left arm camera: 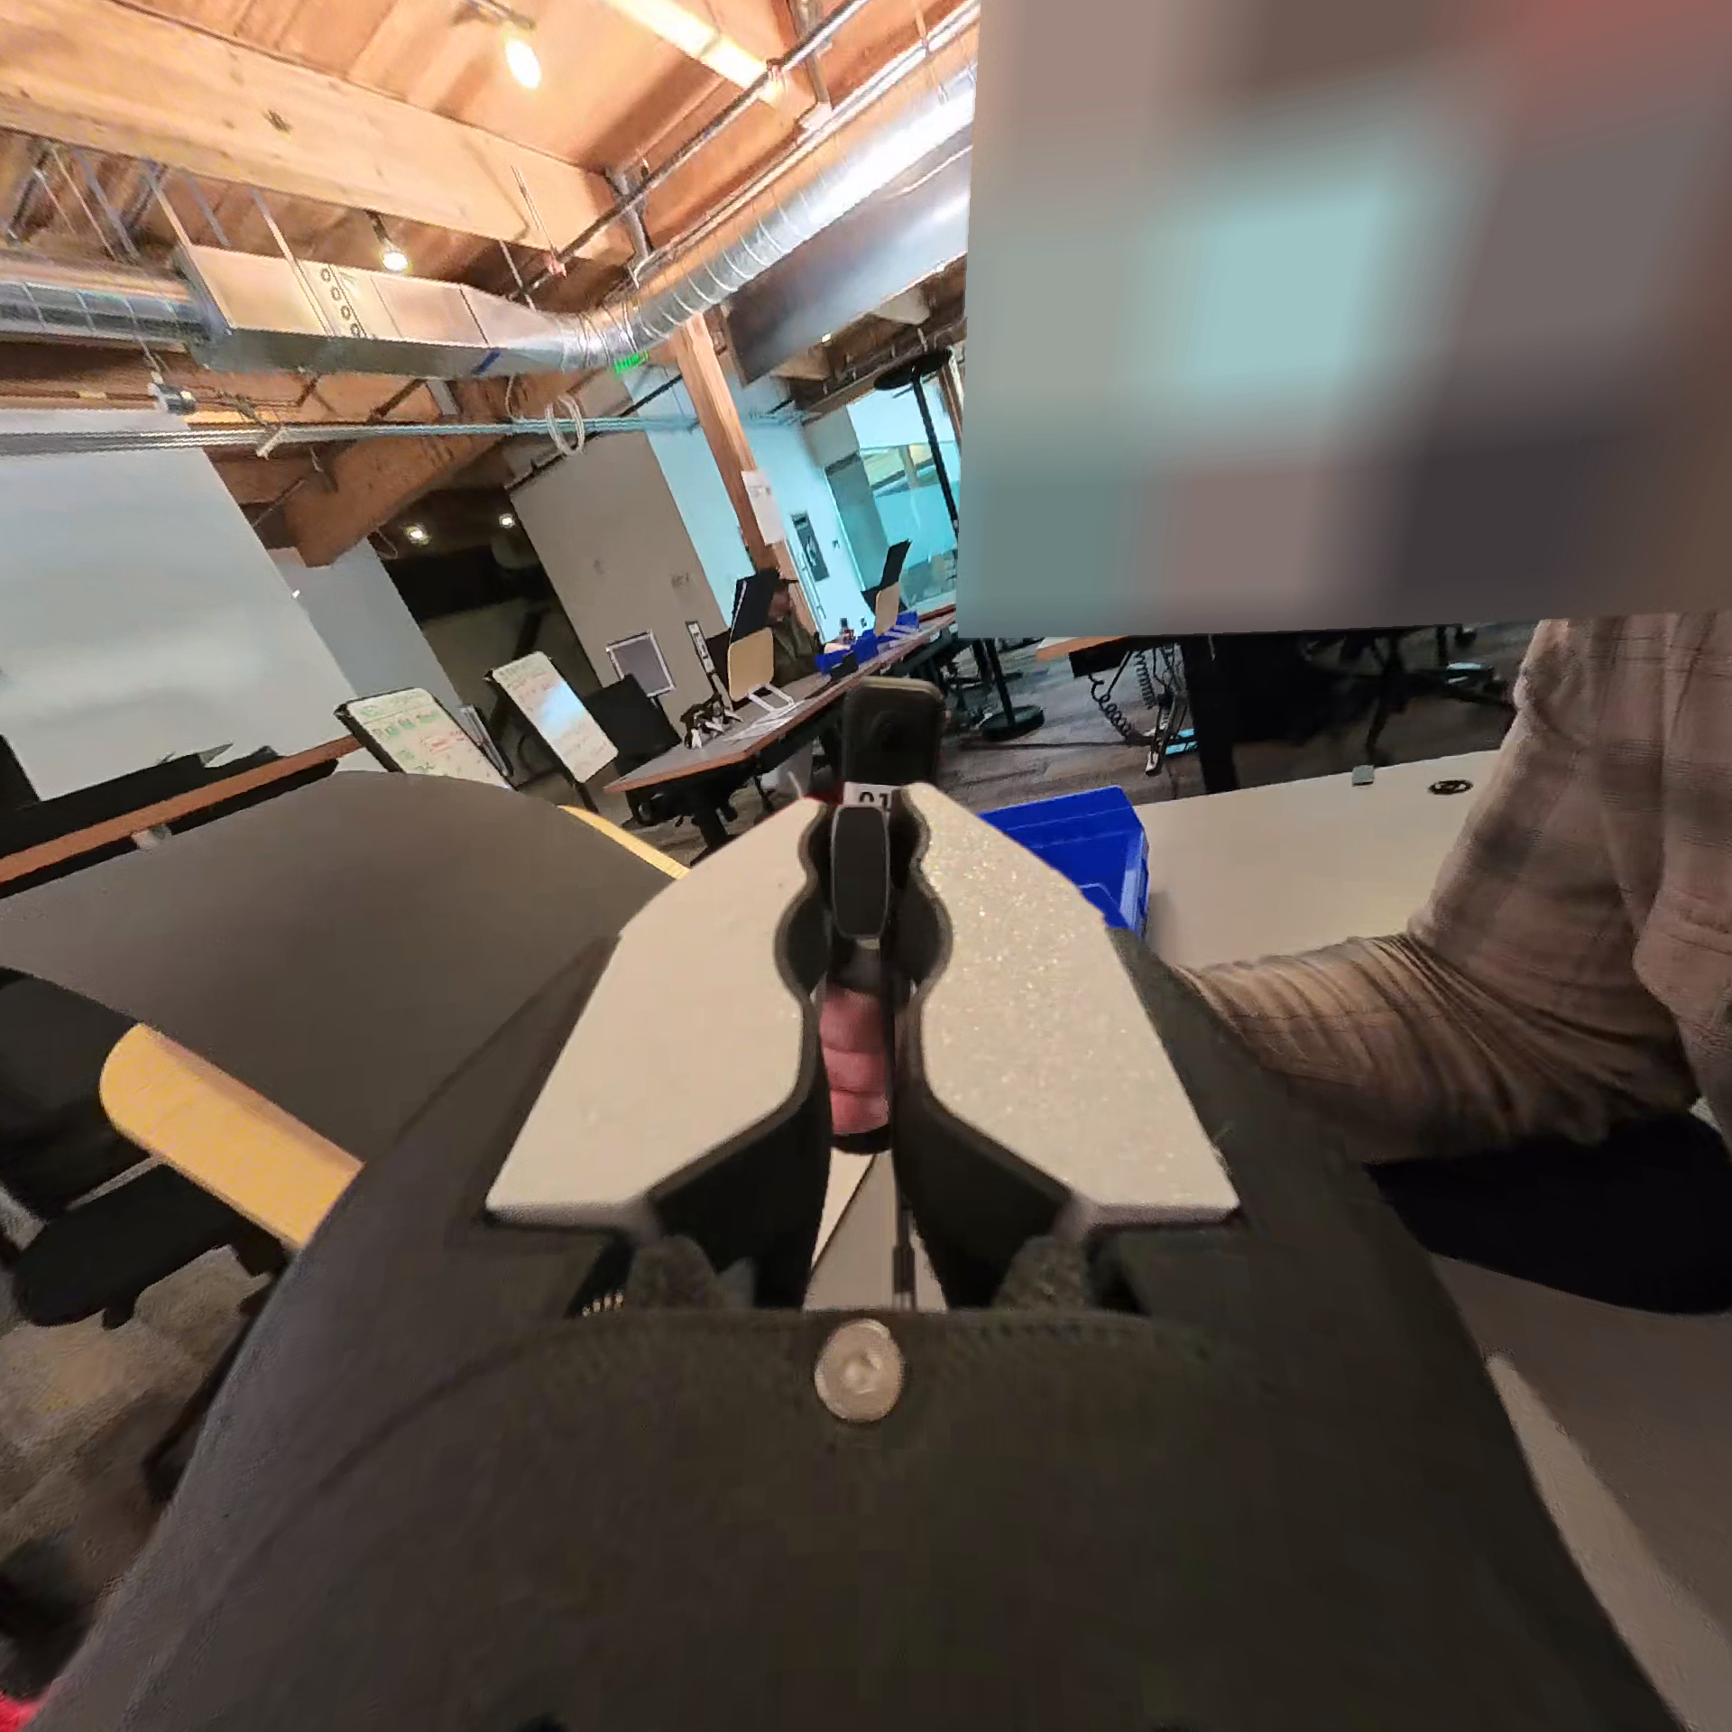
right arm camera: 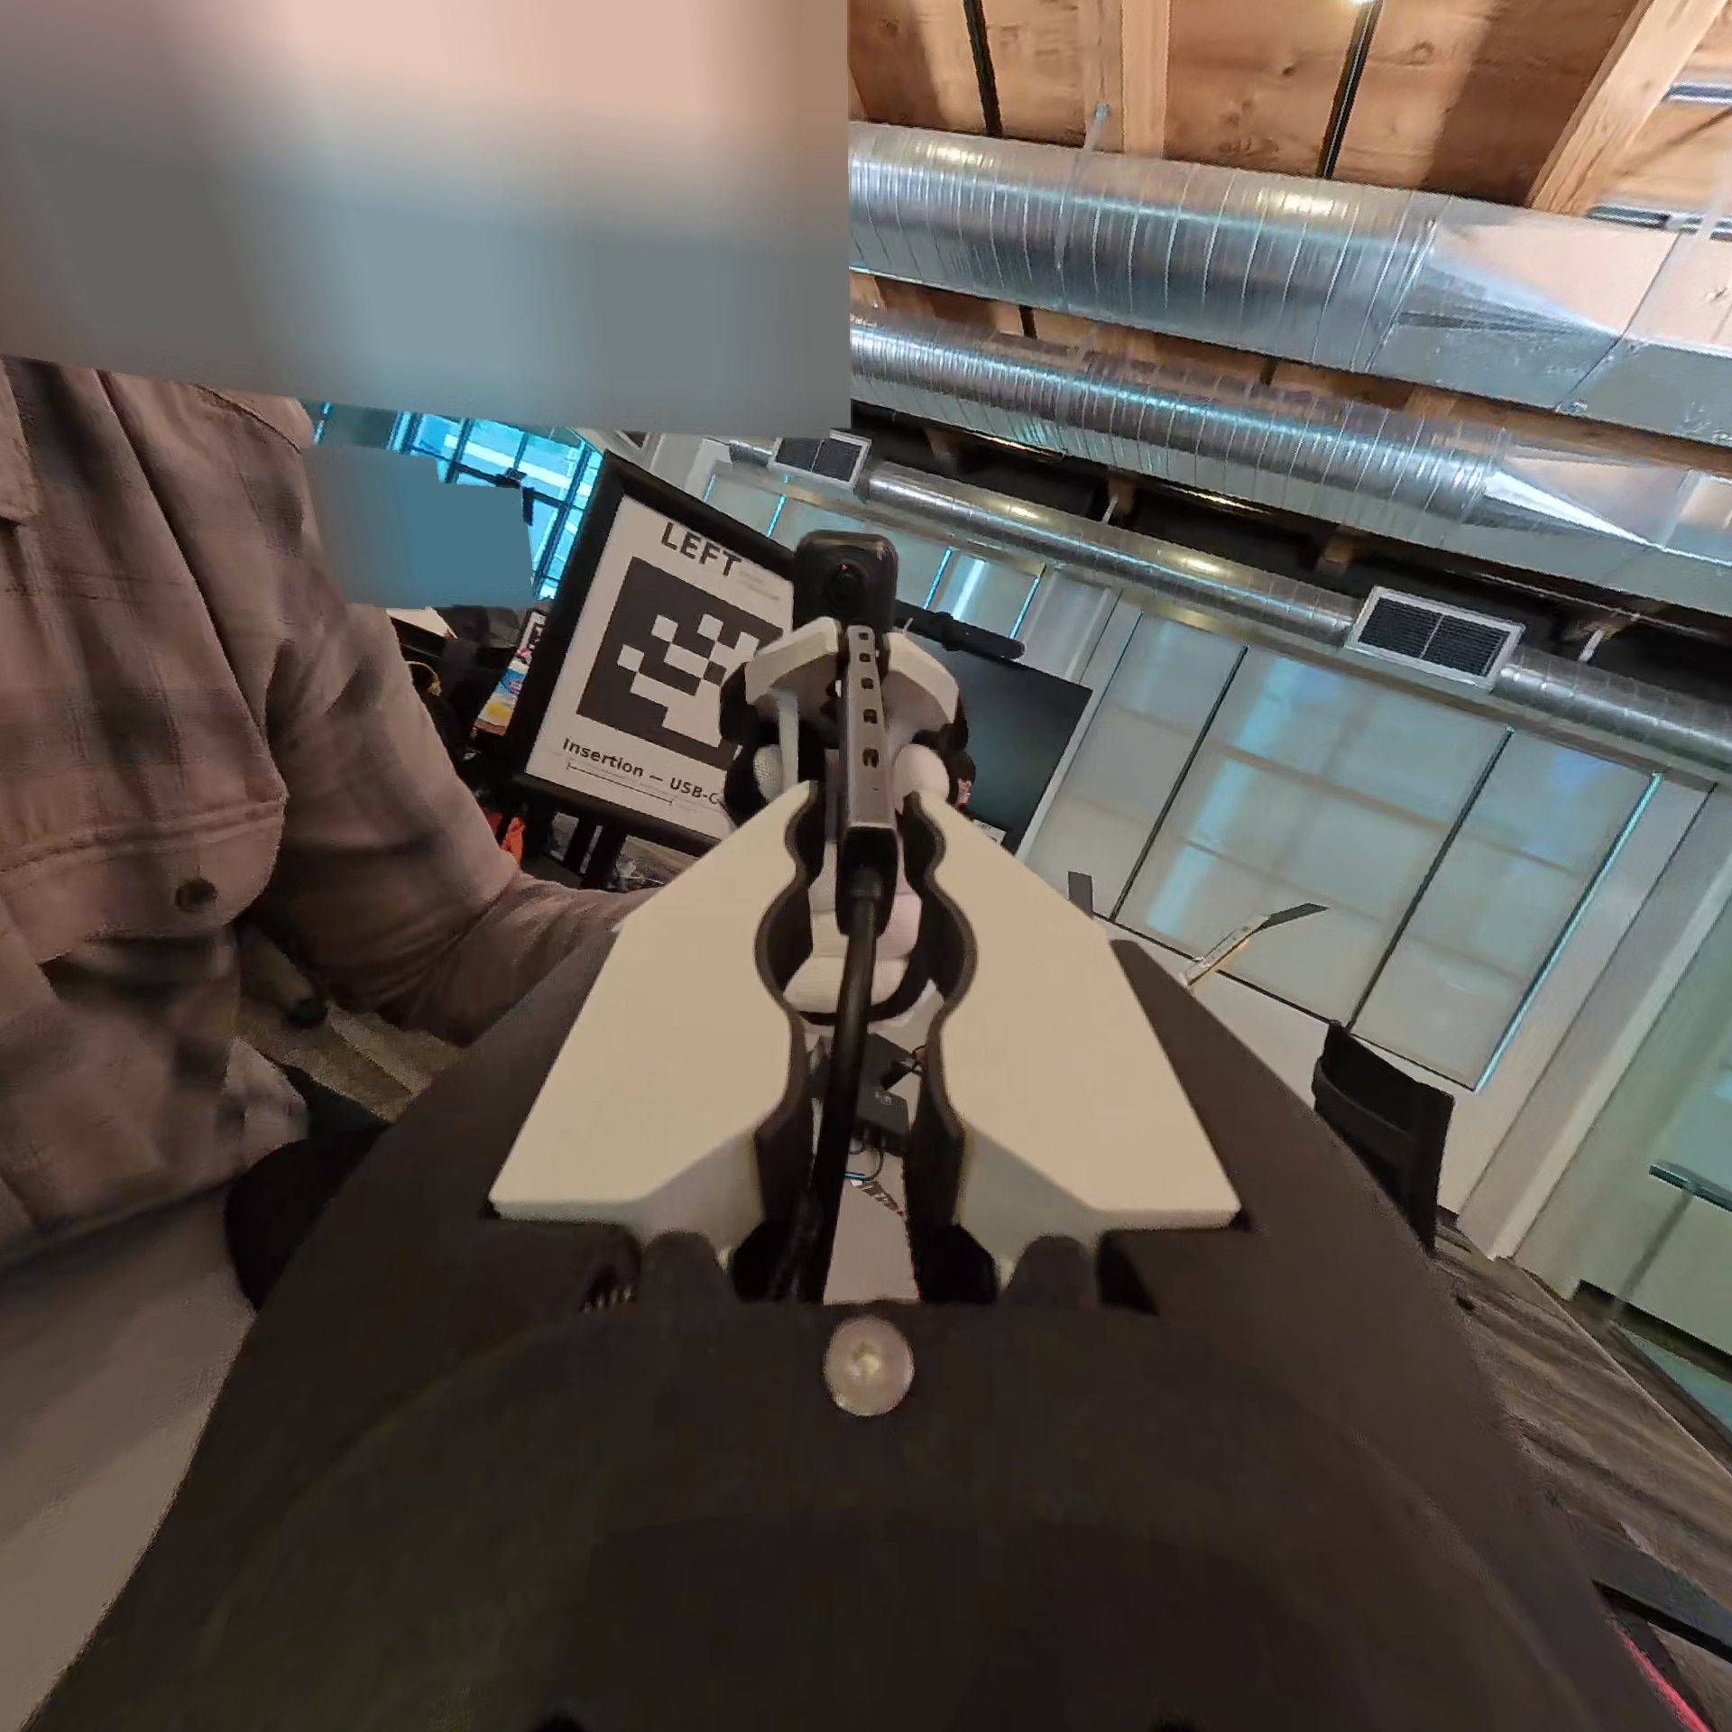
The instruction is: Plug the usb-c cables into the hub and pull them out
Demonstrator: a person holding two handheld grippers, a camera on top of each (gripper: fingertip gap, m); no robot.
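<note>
In the left wrist view my left gripper (left arm camera: pixel 858 808) is shut on a black usb-c plug (left arm camera: pixel 858 881), held up in the air; its thin cable (left arm camera: pixel 901 1218) trails back between the fingers. In the right wrist view my right gripper (right arm camera: pixel 862 798) is shut on the slim grey hub (right arm camera: pixel 864 740), whose black lead (right arm camera: pixel 848 993) runs back toward the camera. The hub's far end reaches the left gripper (right arm camera: pixel 848 677), which faces mine. The joint between plug and hub is hidden. The right gripper's camera (left arm camera: pixel 892 731) shows just past the left fingertips.
A person's plaid sleeve (left arm camera: pixel 1462 937) is close on the right of the left wrist view, and a shirt (right arm camera: pixel 159 750) on the left of the right wrist view. A blue bin (left arm camera: pixel 1078 848) stands on the pale table (left arm camera: pixel 1312 843). A marker board (right arm camera: pixel 656 684) stands behind.
</note>
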